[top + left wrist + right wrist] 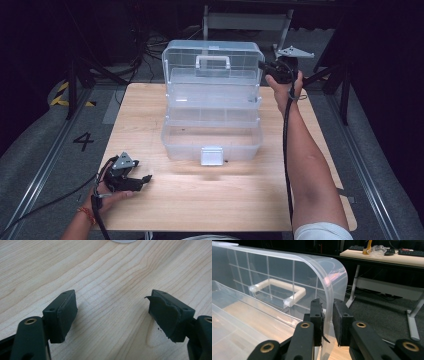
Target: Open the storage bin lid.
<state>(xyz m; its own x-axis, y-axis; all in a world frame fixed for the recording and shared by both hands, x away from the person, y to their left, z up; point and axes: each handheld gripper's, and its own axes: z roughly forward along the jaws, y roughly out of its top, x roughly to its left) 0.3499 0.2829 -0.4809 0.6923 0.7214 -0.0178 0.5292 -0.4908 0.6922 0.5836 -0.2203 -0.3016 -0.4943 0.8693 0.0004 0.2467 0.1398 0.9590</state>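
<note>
A clear plastic toolbox stands open in the middle of the wooden table, with a grey latch at its front. Its lid is raised upright at the back and carries a white handle. My right gripper is at the lid's right edge. In the right gripper view its jaws are shut on the curved rim of the lid, beside the handle. My left gripper rests low at the table's front left, open, with bare wood between its pads.
The table has bare wood in front of the box and on both sides. A floor rail and a painted "4" lie to the left. A white desk frame stands behind the box; another desk holds keyboards.
</note>
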